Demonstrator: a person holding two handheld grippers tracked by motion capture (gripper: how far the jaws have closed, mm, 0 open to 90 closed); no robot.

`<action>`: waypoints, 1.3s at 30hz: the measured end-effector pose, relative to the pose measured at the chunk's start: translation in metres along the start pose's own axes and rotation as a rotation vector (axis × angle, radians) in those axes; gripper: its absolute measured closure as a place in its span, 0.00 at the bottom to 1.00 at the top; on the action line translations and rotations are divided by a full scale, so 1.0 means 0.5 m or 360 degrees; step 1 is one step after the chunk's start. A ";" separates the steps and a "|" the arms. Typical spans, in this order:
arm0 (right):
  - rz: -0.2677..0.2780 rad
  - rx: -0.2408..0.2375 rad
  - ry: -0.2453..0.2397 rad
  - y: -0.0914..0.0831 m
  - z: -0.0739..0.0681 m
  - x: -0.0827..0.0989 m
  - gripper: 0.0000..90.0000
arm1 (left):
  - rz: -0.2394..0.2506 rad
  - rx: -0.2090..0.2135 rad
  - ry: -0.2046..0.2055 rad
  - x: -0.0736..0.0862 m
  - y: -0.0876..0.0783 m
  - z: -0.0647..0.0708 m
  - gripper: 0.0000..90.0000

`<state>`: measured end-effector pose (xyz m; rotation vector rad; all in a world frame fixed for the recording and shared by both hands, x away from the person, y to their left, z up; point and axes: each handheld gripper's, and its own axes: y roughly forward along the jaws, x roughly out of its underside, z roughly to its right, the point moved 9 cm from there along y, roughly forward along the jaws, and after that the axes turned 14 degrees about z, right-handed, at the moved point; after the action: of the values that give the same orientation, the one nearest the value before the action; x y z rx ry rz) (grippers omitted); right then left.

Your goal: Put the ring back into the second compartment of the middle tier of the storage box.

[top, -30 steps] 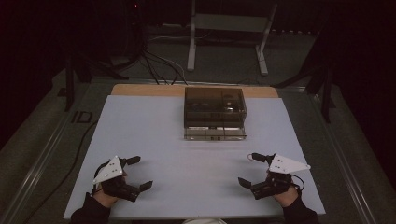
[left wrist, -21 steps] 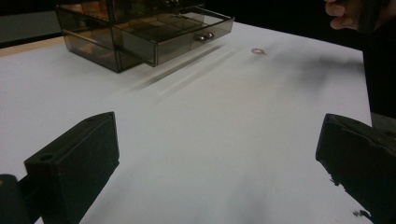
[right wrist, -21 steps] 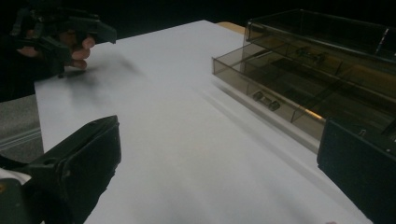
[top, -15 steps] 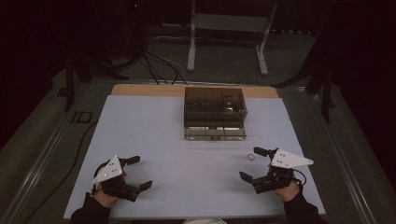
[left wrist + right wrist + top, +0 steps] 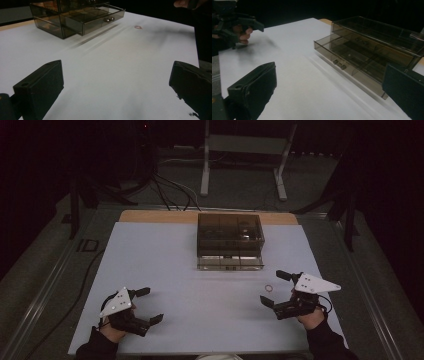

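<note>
A smoky clear drawer box (image 5: 230, 234) stands at the table's middle back, its bottom drawer (image 5: 230, 263) pulled out a little. A small pinkish ring (image 5: 269, 288) lies flat on the white sheet, just off the jaw tips of my right gripper (image 5: 272, 288), which is open and holds nothing. My left gripper (image 5: 150, 305) is open and empty near the front left. In the left gripper view the ring (image 5: 138, 27) lies far ahead, right of the drawer box (image 5: 75, 15), beyond my open left gripper (image 5: 117, 75). The right gripper view has the open drawer (image 5: 352, 62) with two knobs ahead of my open right gripper (image 5: 332, 77).
The white sheet (image 5: 165, 265) covers a wooden table whose back edge (image 5: 150, 216) shows. Cables and a metal stand's feet (image 5: 240, 165) sit on the dark floor behind. The other hand with its gripper (image 5: 234, 22) shows far off at the top left of the right gripper view.
My right gripper has shifted to the right and a little farther back. The ring now shows on the sheet by its jaws. The left gripper has stayed put.
</note>
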<state>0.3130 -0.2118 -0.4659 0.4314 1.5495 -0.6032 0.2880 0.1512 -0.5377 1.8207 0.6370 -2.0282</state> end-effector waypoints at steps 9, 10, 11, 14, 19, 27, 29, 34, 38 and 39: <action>0.0010 0.0049 0.0014 0.001 0.023 -0.001 0.00 | 0.0006 0.0004 -0.0001 -0.001 0.001 0.001 0.01; 0.0007 0.0054 0.0020 0.001 0.026 -0.001 0.00 | 0.0000 0.0004 0.0000 0.000 0.001 0.001 0.01; 0.0007 0.0062 0.0024 0.001 0.029 -0.001 0.00 | -0.0003 0.0002 0.0002 0.001 0.001 0.001 0.01; -0.0005 0.0081 0.0029 0.002 0.039 -0.001 0.00 | 0.0013 0.0001 0.0001 -0.003 0.000 0.000 0.01; -0.0014 0.0106 0.0036 0.003 0.057 -0.001 0.00 | 0.0005 0.0000 0.0004 -0.001 0.000 0.001 0.01; -0.0024 0.0147 0.0071 0.007 0.079 0.011 0.00 | 0.0010 -0.0001 0.0006 -0.002 0.000 0.000 0.01; -0.0034 0.0159 0.0068 0.008 0.085 0.015 0.00 | 0.0001 0.0000 0.0010 0.000 0.000 0.001 0.01; -0.0051 0.0199 0.0086 0.011 0.102 0.022 0.00 | 0.0008 -0.0001 0.0012 -0.002 0.000 0.000 0.01; -0.0073 0.0215 0.0103 0.014 0.116 0.030 0.00 | 0.0011 -0.0006 0.0005 -0.002 -0.001 -0.001 0.01; -0.0078 0.0218 0.0108 0.015 0.120 0.033 0.00 | 0.0014 -0.0005 0.0006 -0.003 -0.001 -0.001 0.01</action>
<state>0.3639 -0.2439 -0.4835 0.5236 1.5927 -0.7424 0.2880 0.1518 -0.5363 1.8231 0.6318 -2.0172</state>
